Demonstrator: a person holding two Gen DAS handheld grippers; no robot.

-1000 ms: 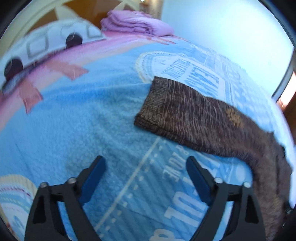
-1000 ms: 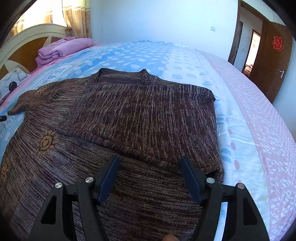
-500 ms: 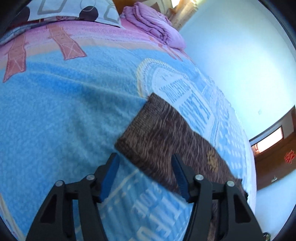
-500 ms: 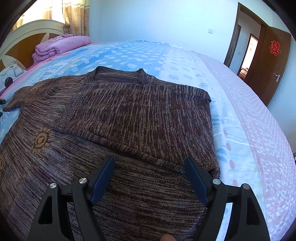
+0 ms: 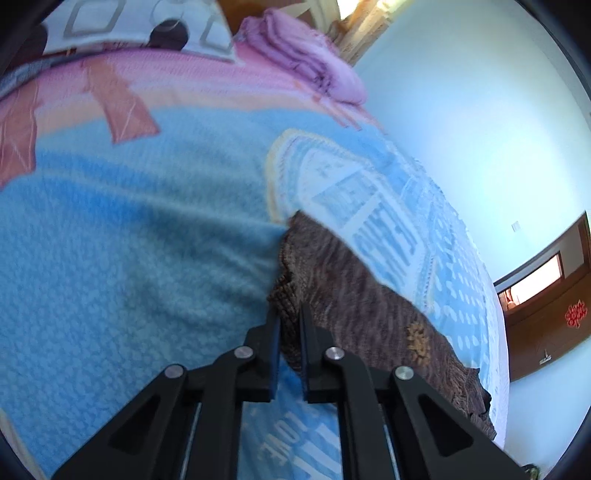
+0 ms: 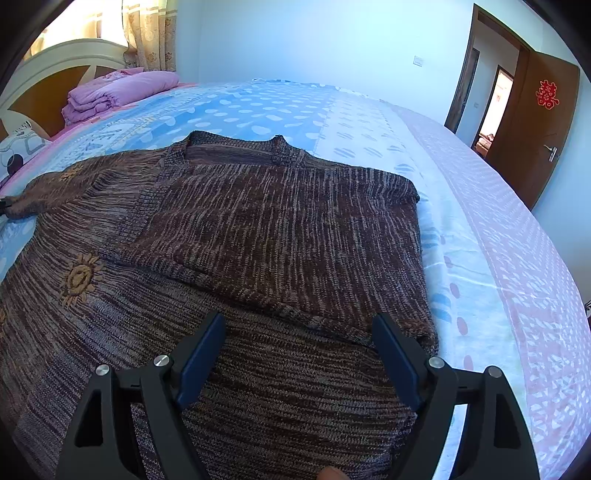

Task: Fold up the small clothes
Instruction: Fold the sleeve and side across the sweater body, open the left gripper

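Note:
A brown knitted sweater (image 6: 280,229) lies flat on the bed, its right sleeve folded across the chest. Its left sleeve (image 5: 351,295) stretches out over the blue bed cover (image 5: 129,240). My left gripper (image 5: 289,314) is shut on the bunched cuff end of that sleeve. In the right wrist view the same cuff (image 6: 22,203) shows at the far left edge. My right gripper (image 6: 299,325) hovers over the sweater's lower body near the folded sleeve's cuff. Its jaws are opening, and nothing is pinched between them.
A folded purple blanket (image 6: 118,92) and a printed pillow (image 5: 129,22) lie by the headboard (image 6: 55,66). A brown door (image 6: 535,122) stands open at the far right. The pink-edged bed cover (image 6: 517,277) runs along the sweater's right side.
My left gripper came forward to the sleeve's cuff, rolled, and closed on it, bunching the knit. The right gripper stayed in place while its jaws spread wider.

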